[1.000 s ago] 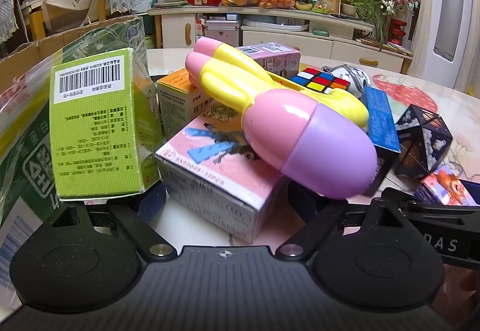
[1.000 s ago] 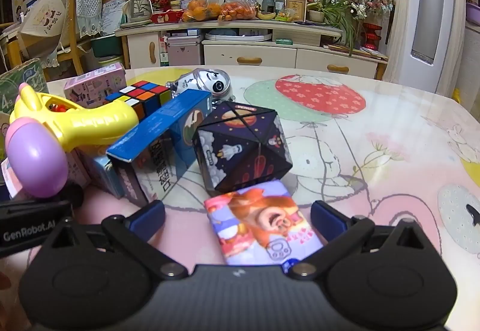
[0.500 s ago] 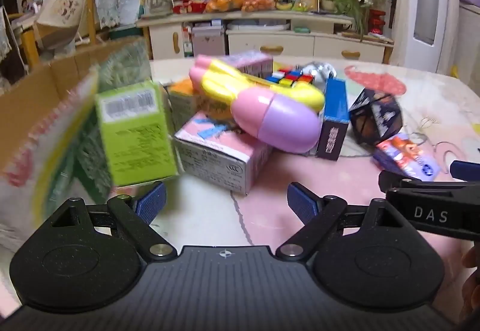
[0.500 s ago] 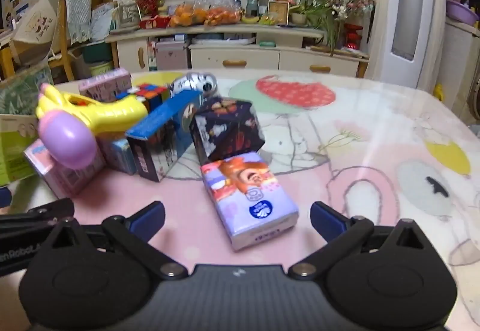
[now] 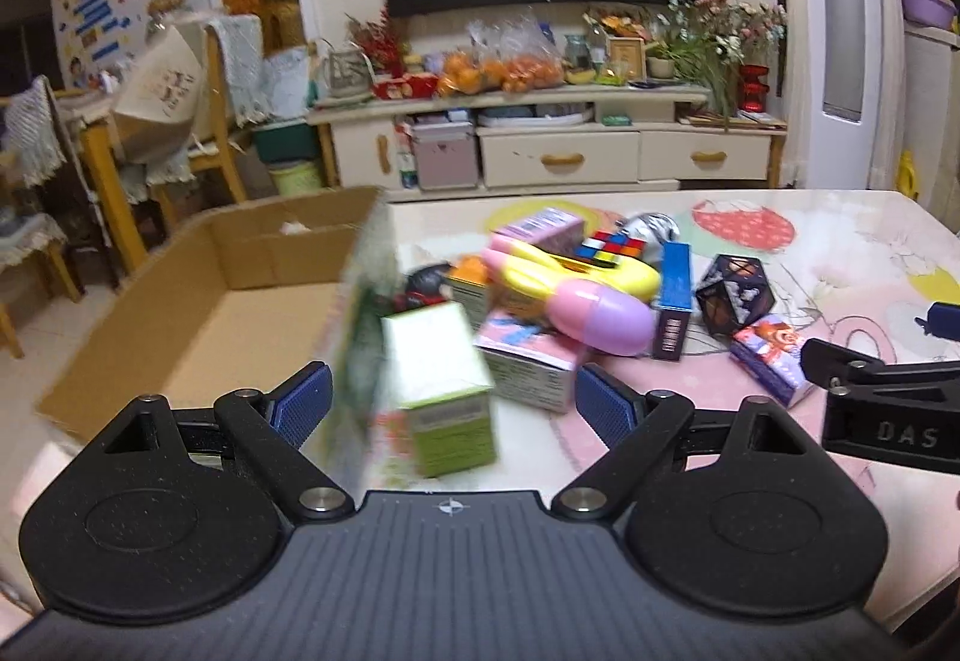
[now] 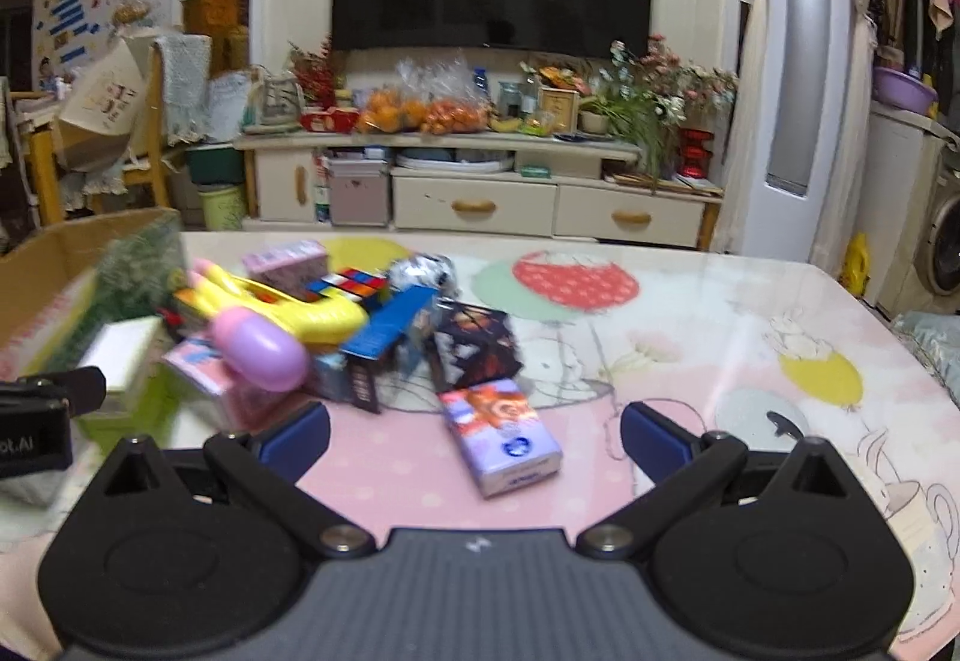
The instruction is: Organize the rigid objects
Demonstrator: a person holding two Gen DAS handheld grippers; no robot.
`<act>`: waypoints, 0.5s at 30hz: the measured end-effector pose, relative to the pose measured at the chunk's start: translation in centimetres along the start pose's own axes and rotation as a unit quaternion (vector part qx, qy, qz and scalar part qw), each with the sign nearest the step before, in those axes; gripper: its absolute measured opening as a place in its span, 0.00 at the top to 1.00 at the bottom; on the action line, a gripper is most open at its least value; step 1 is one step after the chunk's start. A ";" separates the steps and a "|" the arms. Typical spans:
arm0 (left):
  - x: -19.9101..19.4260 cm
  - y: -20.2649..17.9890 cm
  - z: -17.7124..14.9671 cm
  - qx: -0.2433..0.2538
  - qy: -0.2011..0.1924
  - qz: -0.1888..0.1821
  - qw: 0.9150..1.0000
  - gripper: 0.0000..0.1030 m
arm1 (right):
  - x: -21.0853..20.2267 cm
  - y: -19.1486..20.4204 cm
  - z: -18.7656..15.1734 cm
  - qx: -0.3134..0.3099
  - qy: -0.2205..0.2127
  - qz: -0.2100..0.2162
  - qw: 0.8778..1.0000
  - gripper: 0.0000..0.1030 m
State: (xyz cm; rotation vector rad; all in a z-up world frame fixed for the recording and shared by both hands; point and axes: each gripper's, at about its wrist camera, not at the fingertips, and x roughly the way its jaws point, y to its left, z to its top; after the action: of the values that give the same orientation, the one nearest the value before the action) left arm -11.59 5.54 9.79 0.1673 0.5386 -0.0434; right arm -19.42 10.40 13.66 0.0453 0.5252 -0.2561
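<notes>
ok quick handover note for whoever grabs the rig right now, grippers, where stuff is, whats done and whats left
Left gripper: open, holding nothing, fingers on either side of the green box, which stands on the table.
Right gripper: open, holding nothing, aimed at the tissue pack.
The cardboard box sits left of the pile; nothing from the pile shows inside it.
Still piled on the table: pink-purple toy, blue box, dark cube, puzzle cube.
Done: nothing sorted by the look of it. Left: everything.
</notes>
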 end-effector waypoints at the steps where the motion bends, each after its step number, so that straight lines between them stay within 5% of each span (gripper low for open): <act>1: -0.6 0.6 0.0 0.000 -0.003 0.004 1.000 0.00 | -0.6 0.4 0.1 -0.001 -0.002 0.005 1.000 0.01; 15: -6.7 7.4 -0.5 -0.032 -0.043 0.073 0.996 0.00 | -8.6 6.6 2.9 -0.016 -0.065 0.092 0.993 0.01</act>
State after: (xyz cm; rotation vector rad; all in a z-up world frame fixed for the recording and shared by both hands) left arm -16.97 12.94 13.87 0.1423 0.4399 0.1090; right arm -23.53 18.46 20.33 0.0461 0.3918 -0.0692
